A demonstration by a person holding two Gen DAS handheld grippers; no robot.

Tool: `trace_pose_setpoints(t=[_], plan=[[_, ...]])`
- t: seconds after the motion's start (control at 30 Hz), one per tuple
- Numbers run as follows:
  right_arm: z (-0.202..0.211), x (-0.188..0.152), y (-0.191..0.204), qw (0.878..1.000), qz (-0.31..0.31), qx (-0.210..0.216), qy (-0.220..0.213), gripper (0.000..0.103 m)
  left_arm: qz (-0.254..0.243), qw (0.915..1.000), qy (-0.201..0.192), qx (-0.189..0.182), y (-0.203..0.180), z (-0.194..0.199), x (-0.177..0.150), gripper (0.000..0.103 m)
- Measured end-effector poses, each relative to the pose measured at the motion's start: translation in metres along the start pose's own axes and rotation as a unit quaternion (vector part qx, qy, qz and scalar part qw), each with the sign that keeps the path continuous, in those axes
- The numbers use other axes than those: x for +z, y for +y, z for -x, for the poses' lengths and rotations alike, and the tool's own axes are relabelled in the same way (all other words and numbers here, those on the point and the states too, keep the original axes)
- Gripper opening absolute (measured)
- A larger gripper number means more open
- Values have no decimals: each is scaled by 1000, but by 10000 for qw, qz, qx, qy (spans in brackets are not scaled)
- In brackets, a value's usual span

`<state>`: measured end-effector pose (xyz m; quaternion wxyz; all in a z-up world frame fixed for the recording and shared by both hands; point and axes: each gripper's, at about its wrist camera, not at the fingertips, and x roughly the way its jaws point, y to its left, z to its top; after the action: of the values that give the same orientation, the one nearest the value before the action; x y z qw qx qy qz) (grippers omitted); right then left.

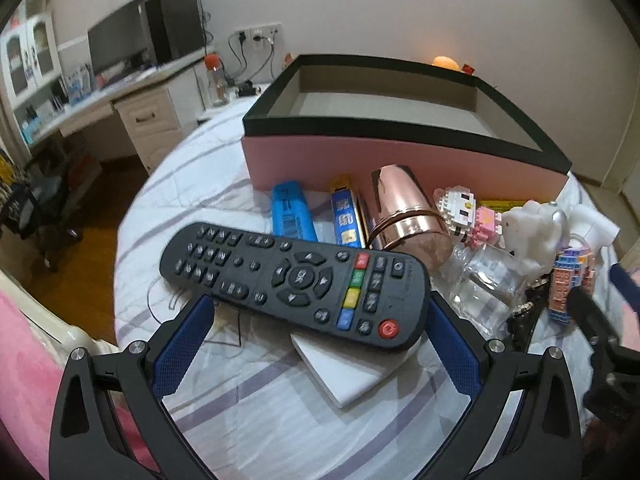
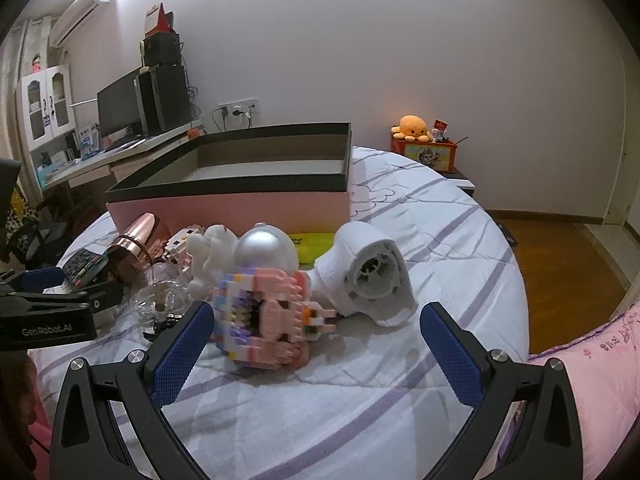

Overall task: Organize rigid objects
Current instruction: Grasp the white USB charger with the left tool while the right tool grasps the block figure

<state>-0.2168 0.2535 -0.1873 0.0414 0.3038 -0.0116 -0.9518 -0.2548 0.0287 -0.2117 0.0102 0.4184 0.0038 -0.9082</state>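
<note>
Remote framed by the parted left claw, not yet clamped.
Right claw is spread wide; the brick model at 11 o'clock could be knocked aside.

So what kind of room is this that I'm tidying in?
Most likely a bedroom with a study corner: a bed with a striped sheet, a desk carrying a monitor, and a pink quilt.

Striped bedsheet; pink box; remote
</note>
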Motion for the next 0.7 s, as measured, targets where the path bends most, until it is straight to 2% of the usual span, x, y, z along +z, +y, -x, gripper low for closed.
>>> trace_pose_setpoints(t=[0.2, 0.4, 0.57, 0.7], plan=[[-5, 0, 6, 9999, 95, 19, 91, 103, 391, 9984, 267, -312, 23, 0, -7, 103], [-9, 1, 7, 9998, 97, -36, 195, 103, 393, 9974, 361, -479, 35, 4, -13, 103], [-12, 0, 10, 9995, 171, -65, 258, 103, 428, 9976, 337, -425, 42, 8, -18, 103], [-16, 0, 8, 9994, 130, -53, 316, 103, 320, 9987, 251, -311, 33, 4, -16, 103]])
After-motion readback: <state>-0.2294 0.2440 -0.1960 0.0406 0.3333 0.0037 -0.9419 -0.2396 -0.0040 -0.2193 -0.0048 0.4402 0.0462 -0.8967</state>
